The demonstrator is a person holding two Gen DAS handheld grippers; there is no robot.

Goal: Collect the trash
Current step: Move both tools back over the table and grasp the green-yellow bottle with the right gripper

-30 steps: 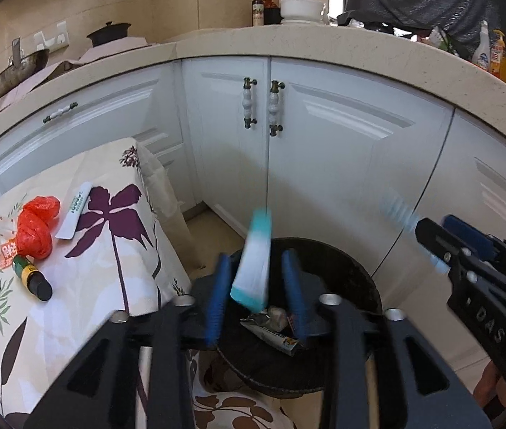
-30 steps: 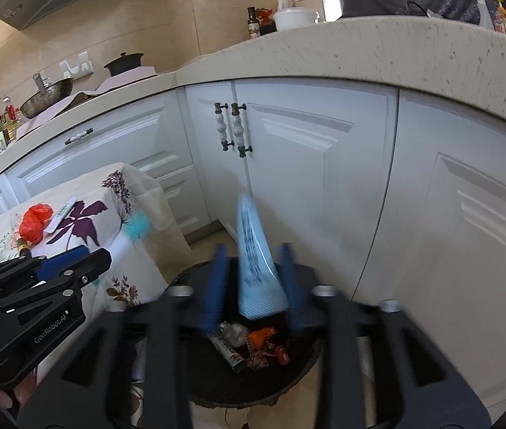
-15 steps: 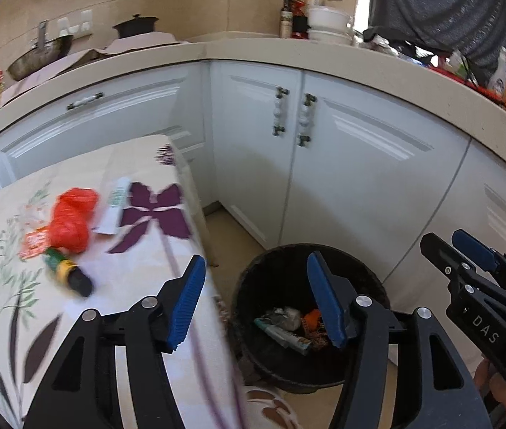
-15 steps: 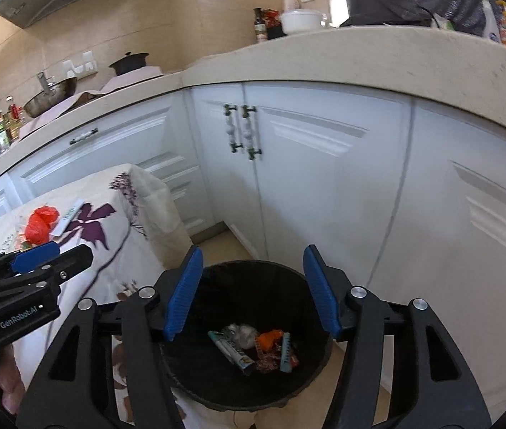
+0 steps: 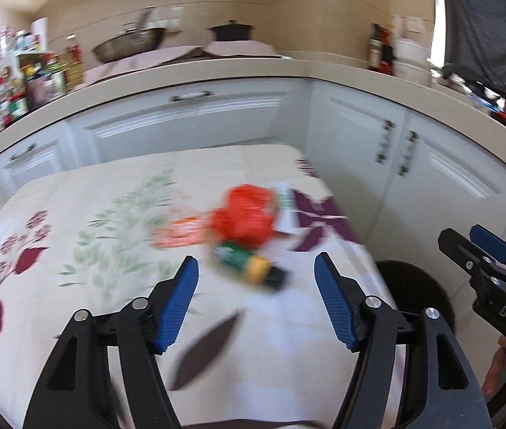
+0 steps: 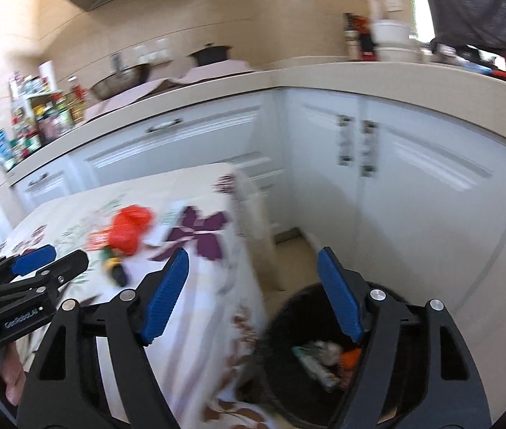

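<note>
On the floral tablecloth (image 5: 74,250) lie a crumpled red bag (image 5: 244,214), an orange wrapper (image 5: 181,232), a white packet (image 5: 285,207) and a small green and yellow bottle (image 5: 249,262). My left gripper (image 5: 256,300) hovers just short of the bottle, its jaws opening with nothing between them. My right gripper (image 6: 253,293) is between the table edge and the black bin (image 6: 324,357), its jaws opening and empty. The bin holds several pieces of trash (image 6: 320,354). The red bag (image 6: 131,225) and bottle (image 6: 113,268) also show in the right wrist view.
White cabinets (image 6: 413,196) under a beige counter (image 5: 217,75) wrap around behind the table. Pots and bottles stand on the counter. The right gripper (image 5: 489,279) shows at the left wrist view's right edge. The bin (image 5: 413,286) sits right of the table.
Both grippers let go of their blue packets over the bin and opened wide. Both then swung left, from the bin toward the table and its trash.
</note>
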